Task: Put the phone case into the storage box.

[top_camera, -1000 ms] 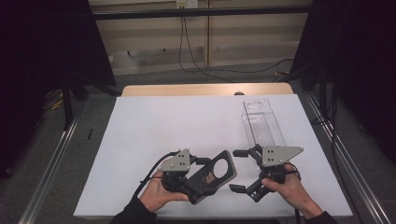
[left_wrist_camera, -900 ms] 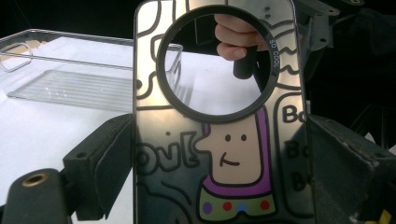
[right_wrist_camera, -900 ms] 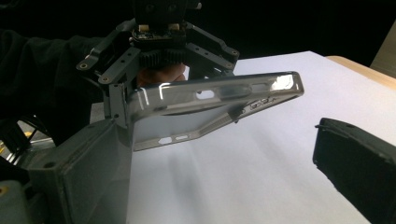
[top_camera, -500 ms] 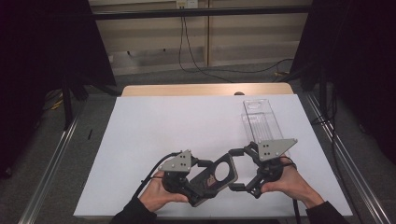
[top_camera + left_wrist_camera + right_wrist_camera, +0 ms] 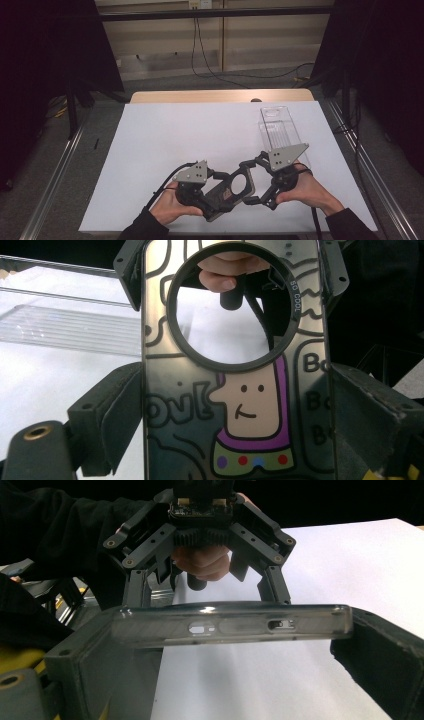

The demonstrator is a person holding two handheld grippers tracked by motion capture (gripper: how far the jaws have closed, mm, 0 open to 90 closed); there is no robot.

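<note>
Phone case (image 5: 234,187) off table, pinched between left gripper (image 5: 220,192) jaws; right gripper (image 5: 256,182) jaws pressed on its far end. Handover midway; clear tray (image 5: 280,131) beyond case awaits.

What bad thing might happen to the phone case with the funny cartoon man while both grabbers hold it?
Both the left gripper and the right gripper clamp the phone case by its thin edges above the table. If the two pull or twist differently, the soft case may bend or pop out and drop. The clear plastic box sits close behind the right gripper, so a backward swing might knock it.
</note>
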